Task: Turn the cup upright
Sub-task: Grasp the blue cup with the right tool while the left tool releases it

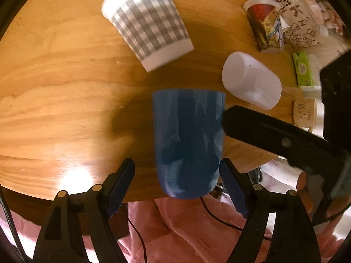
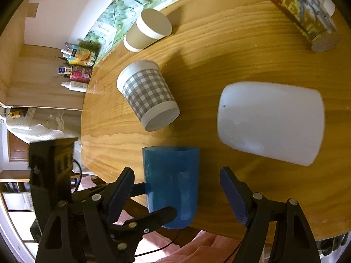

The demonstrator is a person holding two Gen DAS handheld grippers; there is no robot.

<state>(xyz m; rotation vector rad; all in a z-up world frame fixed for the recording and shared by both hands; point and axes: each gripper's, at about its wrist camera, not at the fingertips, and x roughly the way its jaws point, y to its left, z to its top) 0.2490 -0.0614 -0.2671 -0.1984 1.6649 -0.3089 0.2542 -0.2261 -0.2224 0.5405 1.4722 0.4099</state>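
A blue plastic cup (image 1: 188,142) stands on the wooden table (image 1: 65,100) near its front edge, rounded closed end toward the camera. My left gripper (image 1: 177,186) is open; the cup sits between its fingers, close to the right finger (image 1: 232,190). In the right wrist view the same blue cup (image 2: 173,184) stands between the open fingers of my right gripper (image 2: 178,194), nearer the left one. The left gripper's fingers (image 2: 153,219) reach around the cup's lower end there. The right gripper's finger (image 1: 263,129) touches the cup's right side in the left wrist view.
A grey checked paper cup (image 1: 147,24) (image 2: 147,96) and a white cup (image 1: 252,81) (image 2: 269,122) lie on their sides. A brown paper cup (image 2: 149,30) and a printed cup (image 2: 302,11) (image 1: 263,26) lie farther back. Boxes and mugs crowd the right edge (image 1: 303,70).
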